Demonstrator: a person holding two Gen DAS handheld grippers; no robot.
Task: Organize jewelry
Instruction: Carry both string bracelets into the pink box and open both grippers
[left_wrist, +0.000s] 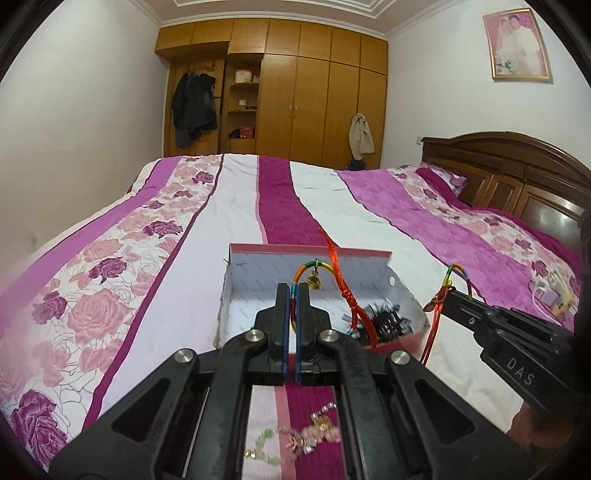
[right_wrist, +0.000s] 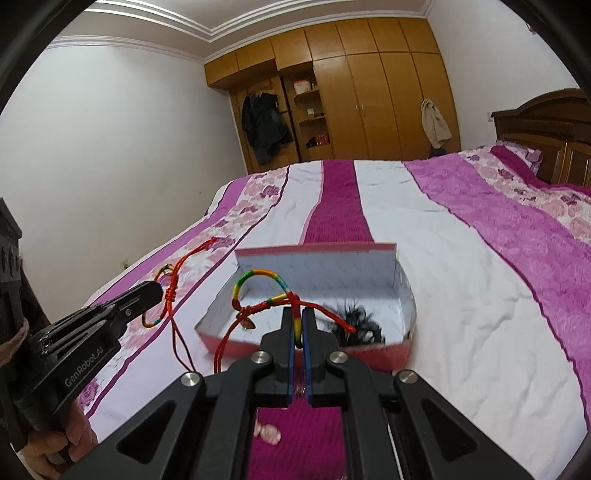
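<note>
Centrally on the bed (left_wrist: 229, 206) sits an open white box (left_wrist: 258, 273) with pink outer walls, holding a dark tangle of hair accessories (left_wrist: 384, 317) in its right part; what each piece is cannot be made out. Below the claws, beaded jewelry (left_wrist: 306, 435) lies on the bedspread, partly hidden by the linkage and blurred. The left claw (left_wrist: 293, 295) is clamped on a rainbow cord bracelet (left_wrist: 308, 267) with a small gold bell, held over the box. The right claw (right_wrist: 298, 317) is likewise pinched on a second rainbow bracelet (right_wrist: 258, 277) with red cord tails, above the box's near wall.
</note>
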